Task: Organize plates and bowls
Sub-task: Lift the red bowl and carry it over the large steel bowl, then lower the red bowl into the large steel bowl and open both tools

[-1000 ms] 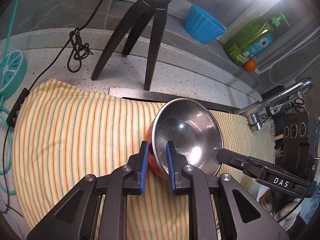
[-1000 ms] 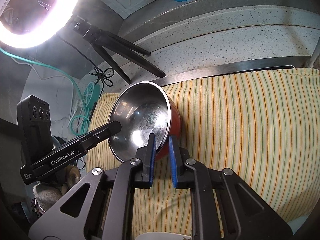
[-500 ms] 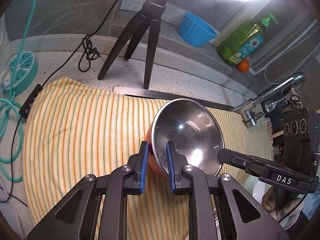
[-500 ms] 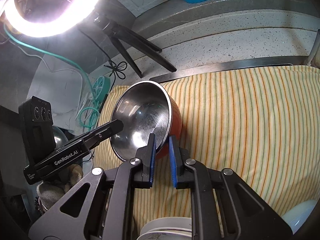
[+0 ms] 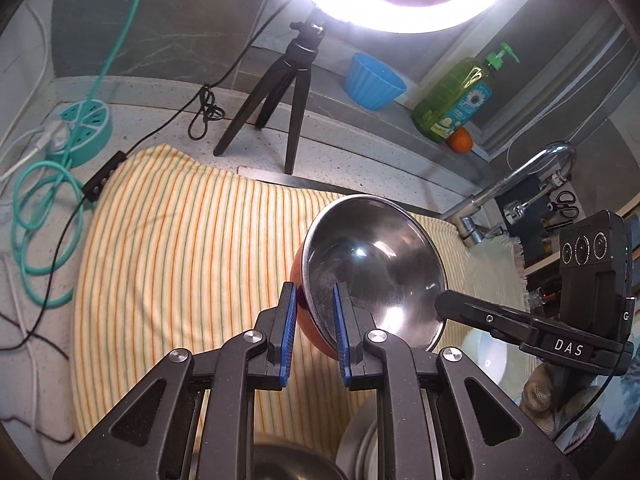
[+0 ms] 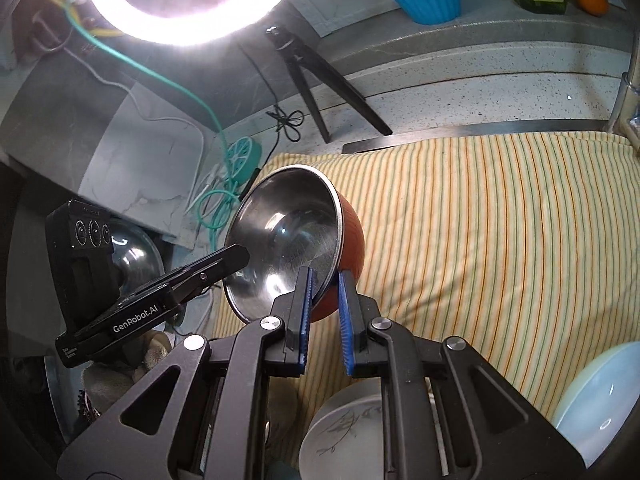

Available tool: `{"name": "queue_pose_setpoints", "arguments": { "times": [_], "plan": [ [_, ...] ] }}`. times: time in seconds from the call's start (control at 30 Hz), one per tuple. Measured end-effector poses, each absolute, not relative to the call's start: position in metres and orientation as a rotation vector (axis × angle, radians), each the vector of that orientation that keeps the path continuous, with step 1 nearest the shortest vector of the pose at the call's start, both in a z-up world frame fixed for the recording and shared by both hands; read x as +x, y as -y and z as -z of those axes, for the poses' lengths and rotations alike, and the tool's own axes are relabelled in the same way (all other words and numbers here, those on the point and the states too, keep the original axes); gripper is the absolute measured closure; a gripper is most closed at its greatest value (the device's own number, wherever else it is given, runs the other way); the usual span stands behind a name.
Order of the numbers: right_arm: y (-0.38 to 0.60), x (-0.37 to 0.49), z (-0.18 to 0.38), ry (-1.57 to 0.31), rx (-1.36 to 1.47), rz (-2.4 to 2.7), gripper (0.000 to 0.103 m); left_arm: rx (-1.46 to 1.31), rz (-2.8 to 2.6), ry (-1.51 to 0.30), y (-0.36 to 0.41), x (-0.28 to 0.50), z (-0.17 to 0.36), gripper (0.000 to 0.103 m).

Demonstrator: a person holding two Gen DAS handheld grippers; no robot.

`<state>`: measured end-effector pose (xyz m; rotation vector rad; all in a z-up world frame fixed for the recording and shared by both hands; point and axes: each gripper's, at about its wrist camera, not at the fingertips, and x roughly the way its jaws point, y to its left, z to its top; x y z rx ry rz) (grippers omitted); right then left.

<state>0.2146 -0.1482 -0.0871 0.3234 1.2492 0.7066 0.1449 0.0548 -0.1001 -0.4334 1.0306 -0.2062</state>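
A bowl, steel inside and red-orange outside (image 5: 376,264), is held in the air above the yellow striped cloth (image 5: 168,248). My left gripper (image 5: 314,316) is shut on its near rim. My right gripper (image 6: 323,300) is shut on the opposite rim of the same bowl (image 6: 288,236). Each gripper shows in the other's view, the right one in the left wrist view (image 5: 520,328) and the left one in the right wrist view (image 6: 168,288). Below lie a white patterned plate (image 6: 344,432), a pale blue plate (image 6: 600,392) and a steel bowl (image 5: 296,462).
A ring light on a black tripod (image 5: 280,92) stands behind the cloth. A blue cup (image 5: 374,84), a green soap bottle (image 5: 456,96) and an orange (image 5: 460,140) sit on the ledge. A faucet (image 5: 516,184) is at right. A teal power strip (image 5: 80,128) and cables lie at left.
Both grippers have lifted the bowl up and back from the cloth. The ring light and the plates below have come into view.
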Motion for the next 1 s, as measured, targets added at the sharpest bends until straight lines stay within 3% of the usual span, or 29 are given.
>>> {"name": "queue_pose_setpoints", "arguments": {
  "times": [0.47,1.0],
  "plan": [
    [0.129,0.147,0.062,-1.245,0.277,-0.813,0.090,-0.437,0.128,-0.972,-0.066,0.067,0.081,0.087],
    [0.097,0.094,0.082,-1.344,0.184,-0.913,0.090,-0.467,0.040,-1.015,-0.087,-0.003,0.102,0.087]
  ]
}}
